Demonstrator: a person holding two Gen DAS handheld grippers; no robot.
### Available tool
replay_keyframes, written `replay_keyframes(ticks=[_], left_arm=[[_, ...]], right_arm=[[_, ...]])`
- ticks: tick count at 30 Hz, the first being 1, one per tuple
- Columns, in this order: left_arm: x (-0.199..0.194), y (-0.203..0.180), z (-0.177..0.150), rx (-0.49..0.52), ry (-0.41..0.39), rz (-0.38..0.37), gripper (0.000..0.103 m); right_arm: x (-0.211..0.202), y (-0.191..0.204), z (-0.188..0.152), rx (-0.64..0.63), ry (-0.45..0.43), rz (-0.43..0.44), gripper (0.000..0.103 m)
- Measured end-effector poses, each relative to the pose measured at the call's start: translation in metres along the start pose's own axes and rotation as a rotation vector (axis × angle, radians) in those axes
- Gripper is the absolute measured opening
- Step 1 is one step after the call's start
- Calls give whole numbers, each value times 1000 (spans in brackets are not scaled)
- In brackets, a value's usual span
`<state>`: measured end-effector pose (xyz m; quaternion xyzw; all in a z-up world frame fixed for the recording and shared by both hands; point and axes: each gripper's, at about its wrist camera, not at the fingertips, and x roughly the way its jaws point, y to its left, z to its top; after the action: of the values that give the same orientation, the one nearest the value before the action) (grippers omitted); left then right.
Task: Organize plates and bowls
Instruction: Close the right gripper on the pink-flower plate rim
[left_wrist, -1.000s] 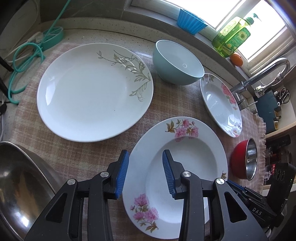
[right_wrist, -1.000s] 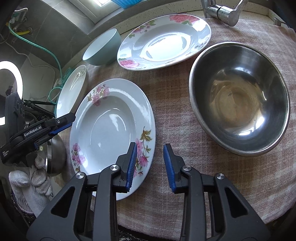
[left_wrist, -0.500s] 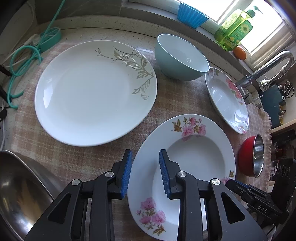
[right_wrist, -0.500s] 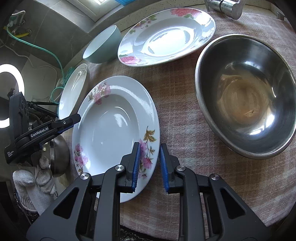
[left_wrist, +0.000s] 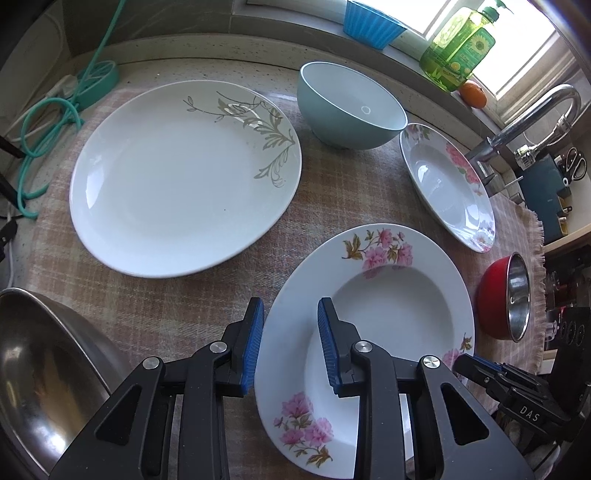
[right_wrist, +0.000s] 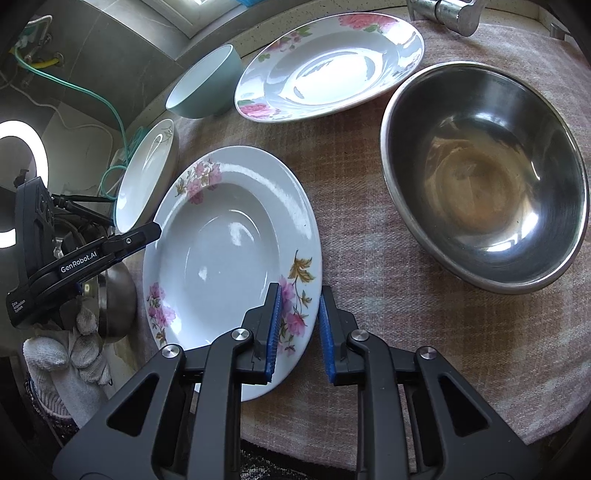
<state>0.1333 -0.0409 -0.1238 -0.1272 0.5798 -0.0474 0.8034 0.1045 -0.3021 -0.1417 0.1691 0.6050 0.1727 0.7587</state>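
A deep white plate with pink flowers (left_wrist: 388, 306) (right_wrist: 221, 240) lies on the checked cloth between my two grippers. My left gripper (left_wrist: 291, 343) is shut on its left rim, one blue pad outside the edge and one over the well. My right gripper (right_wrist: 299, 328) is shut on the opposite rim, by the flower sprig. Each gripper's tip shows in the other's view: the right gripper (left_wrist: 476, 365) and the left gripper (right_wrist: 147, 232). A second flowered plate (left_wrist: 447, 184) (right_wrist: 328, 66), a large leaf-patterned plate (left_wrist: 177, 177) and a teal bowl (left_wrist: 351, 107) lie beyond.
A big steel bowl (right_wrist: 484, 177) sits right of the held plate; another steel bowl (left_wrist: 40, 369) is at the left gripper's left. A small red bowl (left_wrist: 506, 295), a faucet (left_wrist: 528, 114), a green cable (left_wrist: 48, 122) and windowsill bottles border the cloth (right_wrist: 369, 258).
Both grippers have narrowed their jaws onto the flowered plate's rim. The left view has shifted slightly; the right hand has stayed put.
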Motion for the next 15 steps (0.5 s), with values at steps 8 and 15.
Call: replay_keyframes(ticks=[8, 15], left_arm=[[-1, -5, -11, -3, 1, 3, 28], [-2, -7, -20, -8, 2, 3, 28]], right_arm=[[-2, -3, -5, -9, 14, -3, 20], [-4, -7, -11, -15, 22, -3, 20]])
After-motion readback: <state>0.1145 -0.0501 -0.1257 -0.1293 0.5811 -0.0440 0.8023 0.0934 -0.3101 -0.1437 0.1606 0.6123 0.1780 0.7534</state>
